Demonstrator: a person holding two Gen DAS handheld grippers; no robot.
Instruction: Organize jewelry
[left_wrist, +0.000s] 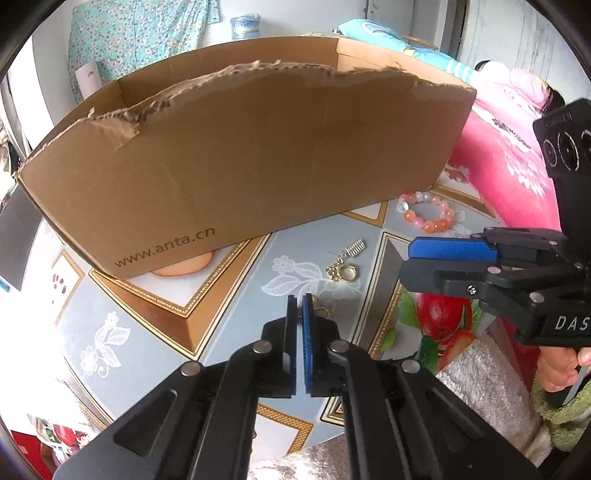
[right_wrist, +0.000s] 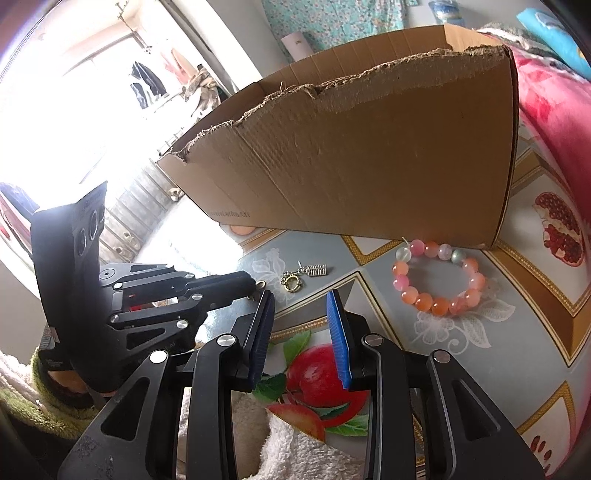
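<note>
On patterned tablecloth w/ cardboard box behind: bead bracelet, gold ring charm & small pendant all unboxed, my left gripper nearly closed near pendant, grip unclear, right gripper wide, empty.

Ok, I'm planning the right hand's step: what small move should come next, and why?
Probably ease the right gripper forward and right toward the bead bracelet: its jaws stand open and empty, and the bracelet lies loose on the table outside the cardboard box. The left gripper is shut beside a gold charm.
</note>
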